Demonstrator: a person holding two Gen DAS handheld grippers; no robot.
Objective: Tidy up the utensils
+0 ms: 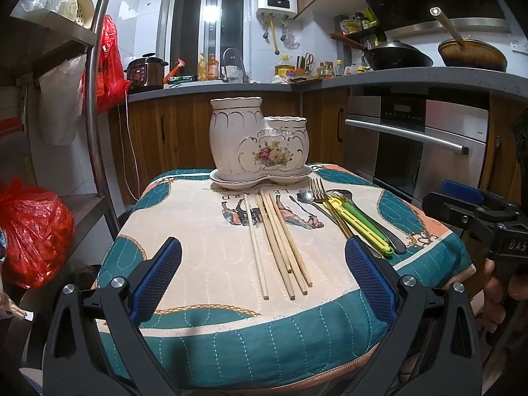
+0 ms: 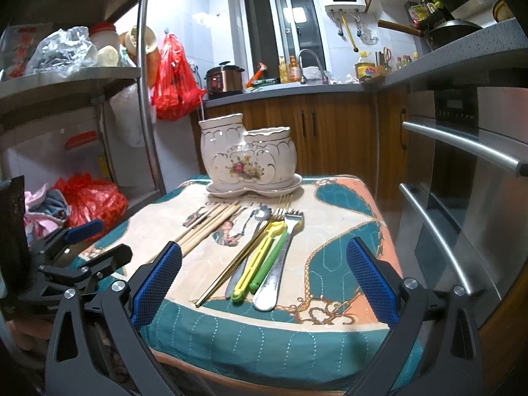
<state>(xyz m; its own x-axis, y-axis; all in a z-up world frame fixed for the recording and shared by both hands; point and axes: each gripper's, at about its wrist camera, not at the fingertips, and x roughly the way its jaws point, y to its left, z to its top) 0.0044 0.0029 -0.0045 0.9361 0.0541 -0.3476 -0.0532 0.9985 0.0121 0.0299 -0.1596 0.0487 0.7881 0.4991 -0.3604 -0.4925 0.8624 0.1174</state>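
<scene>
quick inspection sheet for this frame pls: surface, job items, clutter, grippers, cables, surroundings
Surface: small table under a quilted cloth, teal border, cream centre.
Job's things: white two-pot ceramic holder upright on its saucer at the far edge, nothing seen sticking out of it; wooden chopsticks lying loose in the middle; beside them a pile of a gold fork, steel fork, small spoon and a yellow-green tool.
Clutter: nothing seen on the cloth.
Grippers: left gripper and right gripper both with jaws open, holding nothing, at the near edge.
Cables: a cord hangs from the counter.
Surroundings: metal shelf, red bags, oven.
</scene>
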